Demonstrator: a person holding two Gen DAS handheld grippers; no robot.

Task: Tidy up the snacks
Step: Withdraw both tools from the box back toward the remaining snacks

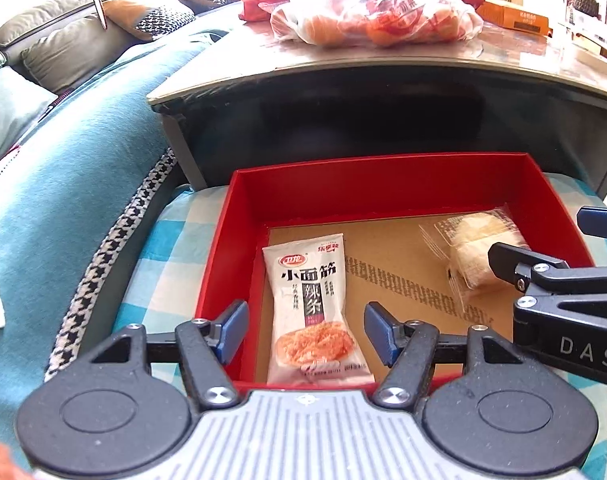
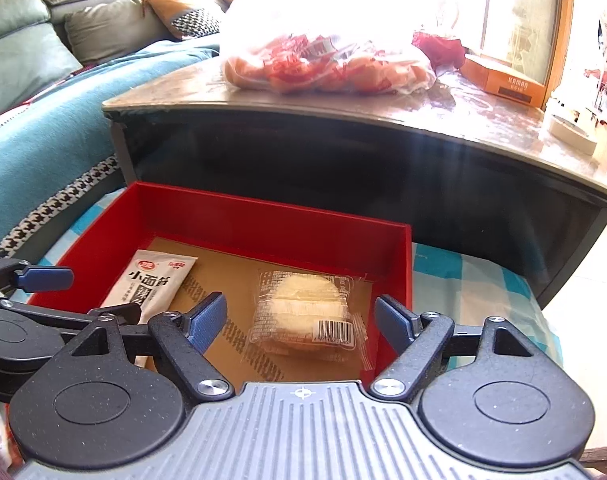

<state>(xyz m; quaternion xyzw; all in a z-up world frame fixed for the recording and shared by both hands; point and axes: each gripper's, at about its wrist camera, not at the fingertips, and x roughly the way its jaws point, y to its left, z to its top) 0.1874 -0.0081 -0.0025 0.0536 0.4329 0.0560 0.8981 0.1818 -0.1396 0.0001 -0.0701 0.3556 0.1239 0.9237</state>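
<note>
Both the left gripper (image 1: 305, 334) and right gripper (image 2: 299, 320) hang spread and empty above the red cardboard box (image 1: 377, 170), the white spicy-strip packet (image 1: 313, 308) lying lengthwise under the left, the clear-wrapped pale pastry (image 2: 303, 310) under the right.

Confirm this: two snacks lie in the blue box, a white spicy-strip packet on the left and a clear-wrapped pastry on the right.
Wrong on one count: the box is red, not blue, as the left wrist view shows. The white spicy-strip packet lies on the left and the clear-wrapped pastry on the right.
</note>
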